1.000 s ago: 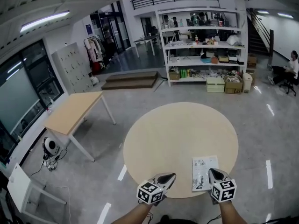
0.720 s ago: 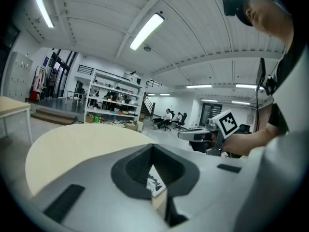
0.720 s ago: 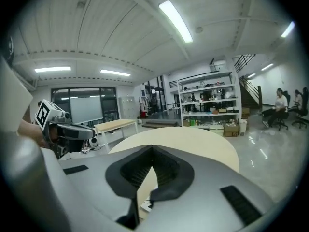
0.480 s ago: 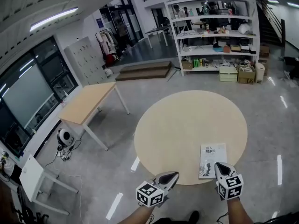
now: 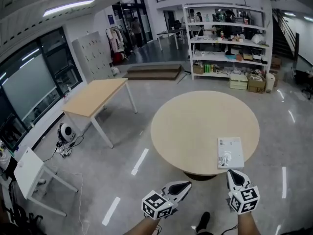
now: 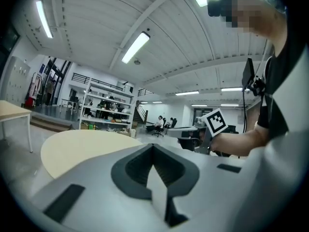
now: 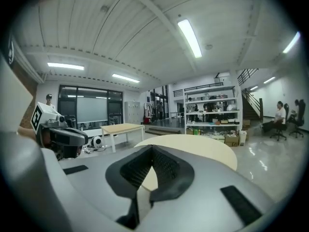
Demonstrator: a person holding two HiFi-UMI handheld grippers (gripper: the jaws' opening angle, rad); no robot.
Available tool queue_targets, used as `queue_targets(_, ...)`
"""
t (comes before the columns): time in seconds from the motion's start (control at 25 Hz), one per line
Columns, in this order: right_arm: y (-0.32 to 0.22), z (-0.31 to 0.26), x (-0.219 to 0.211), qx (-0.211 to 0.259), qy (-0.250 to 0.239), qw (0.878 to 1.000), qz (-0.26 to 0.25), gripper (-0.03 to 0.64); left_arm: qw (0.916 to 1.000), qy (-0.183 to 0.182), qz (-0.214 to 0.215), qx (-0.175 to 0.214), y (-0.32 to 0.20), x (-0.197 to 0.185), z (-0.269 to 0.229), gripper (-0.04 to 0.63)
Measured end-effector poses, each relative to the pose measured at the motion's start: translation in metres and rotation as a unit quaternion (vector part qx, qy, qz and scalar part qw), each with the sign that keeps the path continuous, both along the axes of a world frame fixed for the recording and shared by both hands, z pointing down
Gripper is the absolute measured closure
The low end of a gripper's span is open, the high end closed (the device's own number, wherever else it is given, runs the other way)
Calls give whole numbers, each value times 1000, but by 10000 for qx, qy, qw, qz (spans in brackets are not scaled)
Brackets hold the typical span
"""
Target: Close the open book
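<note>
Pale tabletop (image 5: 195, 126): book (image 5: 230, 152) lies shut by its near right edge. Left gripper (image 5: 183, 185) and right gripper (image 5: 234, 174) hang clear of it, fingers together, empty; closing looks done.

Print on the book (image 5: 230, 152) is unreadable (too small)

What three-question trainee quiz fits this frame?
1. True or false: the book lies open on the round table.
2. The right gripper is: A) shut on the book; B) shut, empty, clear of the book; C) open over the book.
3. Which is nearer the book in the head view, the left gripper or the right gripper?

Key: 1 false, it lies closed; 2 B; 3 right gripper.
</note>
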State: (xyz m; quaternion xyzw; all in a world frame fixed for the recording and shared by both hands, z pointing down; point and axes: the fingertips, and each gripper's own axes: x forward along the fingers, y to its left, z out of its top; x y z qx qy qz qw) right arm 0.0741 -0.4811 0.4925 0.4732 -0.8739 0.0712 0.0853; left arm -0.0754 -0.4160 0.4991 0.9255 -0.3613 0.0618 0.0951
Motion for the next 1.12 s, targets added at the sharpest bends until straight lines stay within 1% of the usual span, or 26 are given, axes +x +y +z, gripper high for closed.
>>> queue_targets(0.08,44,4,-18,-64,56,10000,46,618,9999,95,67,-23,40,-17,2,603)
queue_targets(0.2,110,16,-42,-166,351,9991,161,618,9994,239,59,-230,96,-43,12,603)
queue_targets(0.32,174,9,-59,-197,507,9985,61,618,9983,453,-22,-358,142,-60,10,603)
queue_targets(0.48,240,-11,-65,-53,448,9989,134,618,9988,472,49,-115,201,-71,-6,603)
queue_targets(0.56,267,-24,-68,-26,442,9990,105,618,9979,652,-15,43,229,-77,-23,603)
queue_targets(0.64,296,-30,-63,-12,472,9989,40,618,9970,759,-67,164,259,-71,-32,603)
queue_targets(0.76,348,-34,-62,101,420,9990,-76,618,9979,597,-68,261,307,-66,-35,603)
queue_targets(0.84,387,-40,-61,164,433,9988,-146,618,9977,583,-124,327,343,-63,-43,603)
queue_targets(0.96,452,-39,-37,165,394,9990,-101,618,9971,650,-80,395,410,-41,-52,603)
queue_targets(1.04,496,-25,-15,95,369,9993,-63,618,9974,568,36,445,455,-19,-45,603)
queue_targets(1.12,538,-6,1,-28,363,9993,-41,617,9978,491,57,452,498,-4,-34,603)
